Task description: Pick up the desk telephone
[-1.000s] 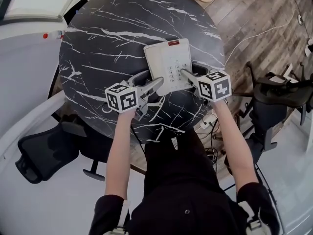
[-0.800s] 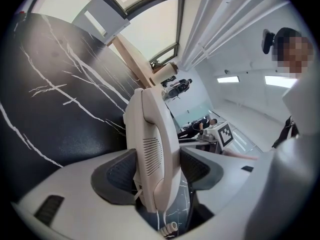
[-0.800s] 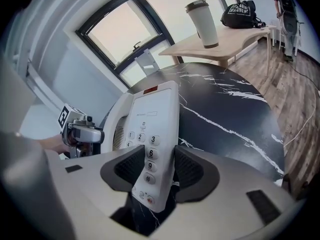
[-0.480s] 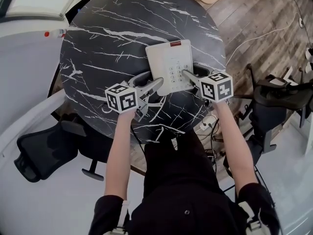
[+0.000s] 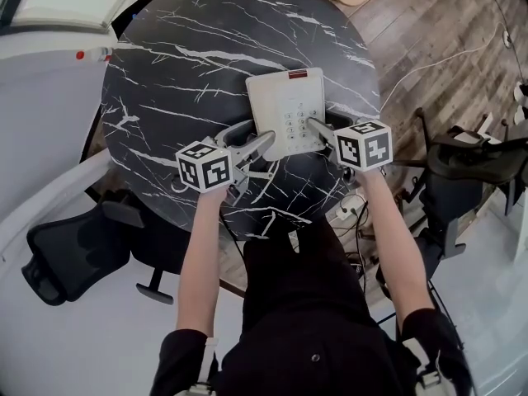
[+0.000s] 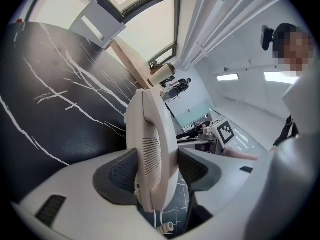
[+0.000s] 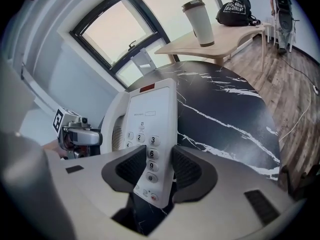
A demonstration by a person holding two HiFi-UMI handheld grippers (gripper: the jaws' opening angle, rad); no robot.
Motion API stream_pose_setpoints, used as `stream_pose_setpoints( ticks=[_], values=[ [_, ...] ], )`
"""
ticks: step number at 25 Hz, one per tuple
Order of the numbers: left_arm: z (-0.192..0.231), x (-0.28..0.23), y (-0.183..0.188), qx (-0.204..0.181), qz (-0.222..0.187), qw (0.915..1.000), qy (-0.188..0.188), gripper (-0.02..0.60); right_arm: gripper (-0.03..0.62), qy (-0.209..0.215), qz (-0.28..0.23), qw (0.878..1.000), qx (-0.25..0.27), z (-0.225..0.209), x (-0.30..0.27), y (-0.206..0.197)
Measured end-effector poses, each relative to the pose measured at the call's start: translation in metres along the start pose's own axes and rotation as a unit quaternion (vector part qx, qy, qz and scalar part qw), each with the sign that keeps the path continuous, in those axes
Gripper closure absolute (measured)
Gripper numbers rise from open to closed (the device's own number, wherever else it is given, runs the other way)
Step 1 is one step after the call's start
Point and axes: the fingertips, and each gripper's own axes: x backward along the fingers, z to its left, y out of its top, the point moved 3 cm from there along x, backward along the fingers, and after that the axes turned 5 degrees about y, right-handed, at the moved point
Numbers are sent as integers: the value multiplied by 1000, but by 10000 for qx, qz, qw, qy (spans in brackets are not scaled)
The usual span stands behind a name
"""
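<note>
A white desk telephone (image 5: 285,106) lies on the round black marble table (image 5: 181,56), handset along its left side and keypad on the right. My left gripper (image 5: 260,132) reaches in at the phone's near left corner. In the left gripper view the handset (image 6: 155,144) stands between the jaws of that gripper (image 6: 157,171), which are closing with both pads against it. My right gripper (image 5: 318,122) is at the phone's near right edge. Its jaws (image 7: 159,171) are closing too, pads pressed on the keypad edge of the telephone (image 7: 150,114).
A coiled cord (image 6: 167,227) hangs below the handset. A black office chair (image 5: 66,258) stands at the lower left and another (image 5: 470,155) at the right. Beyond the marble table, a wooden table holds a paper cup (image 7: 200,21) and a black bag (image 7: 235,9).
Both hands stay where they were at the phone's near corners. The view shifts slightly; the phone has not visibly left the table.
</note>
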Motion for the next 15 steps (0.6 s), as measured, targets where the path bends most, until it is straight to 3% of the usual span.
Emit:
stream_pose_setpoints(
  ticks=[4, 15],
  values=[
    [-12, 11, 3, -62, -92, 9999, -5, 316, 413, 66, -164, 9998, -83, 11, 10, -2],
    [-65, 40, 3, -348, -518, 9979, 160, 316, 413, 150, -457, 9980, 406, 40, 58, 5]
  ],
)
